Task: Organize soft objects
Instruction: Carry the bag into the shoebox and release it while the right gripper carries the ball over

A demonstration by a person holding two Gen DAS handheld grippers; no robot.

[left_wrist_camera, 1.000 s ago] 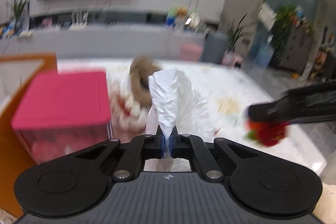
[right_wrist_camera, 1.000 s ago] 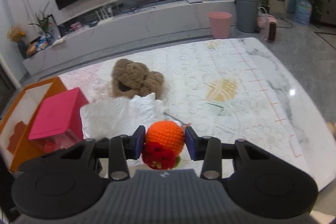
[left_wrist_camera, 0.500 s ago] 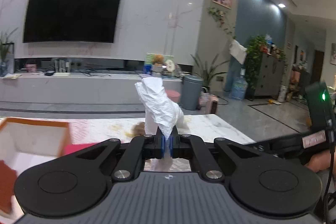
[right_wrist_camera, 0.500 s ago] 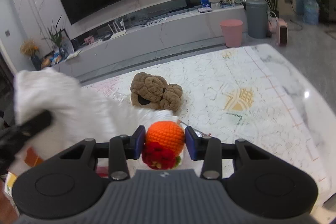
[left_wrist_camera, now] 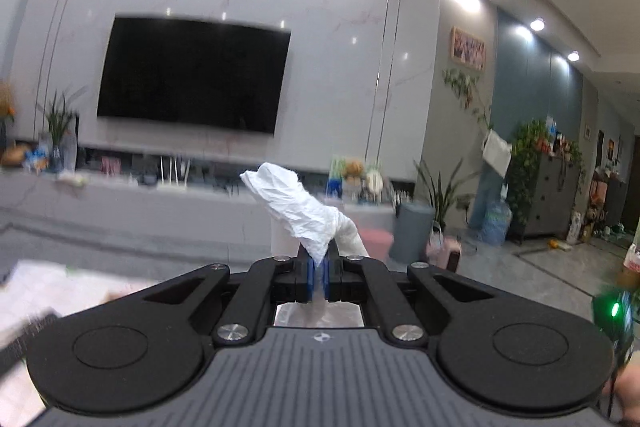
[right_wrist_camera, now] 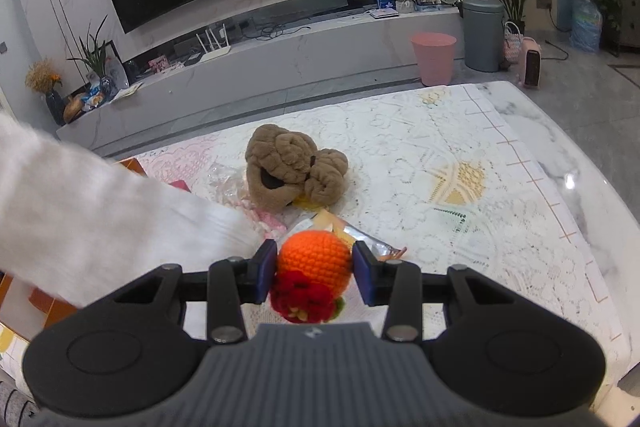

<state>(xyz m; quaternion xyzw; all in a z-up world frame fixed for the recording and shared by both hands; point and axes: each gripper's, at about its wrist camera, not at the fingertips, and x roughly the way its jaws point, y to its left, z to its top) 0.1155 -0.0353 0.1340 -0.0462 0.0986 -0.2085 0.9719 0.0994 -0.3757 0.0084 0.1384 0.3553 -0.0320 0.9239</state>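
My left gripper [left_wrist_camera: 318,269] is shut on a crumpled white plastic bag [left_wrist_camera: 298,209]. It holds the bag high, facing the TV wall, and part of the bag hangs below the jaws. My right gripper [right_wrist_camera: 315,269] is shut on an orange crocheted ball [right_wrist_camera: 314,257] with a red flower on its underside, held just above the lace-covered table [right_wrist_camera: 460,227]. A brown plush toy [right_wrist_camera: 292,167] lies on the table beyond the ball. A blurred white soft mass [right_wrist_camera: 100,211] crosses the left of the right wrist view; I cannot tell whether it is the bag or a sleeve.
An orange box [right_wrist_camera: 40,303] and a pink lid [right_wrist_camera: 180,184] show at the table's left, mostly hidden by the white mass. Foil snack packets [right_wrist_camera: 360,239] lie near the plush toy. On the floor beyond the table stand a pink bin [right_wrist_camera: 434,59] and a grey bin [right_wrist_camera: 482,35].
My left gripper has risen with the white bag, its view swinging from the table and pink box up to the TV wall. The right gripper has kept still with the orange ball.
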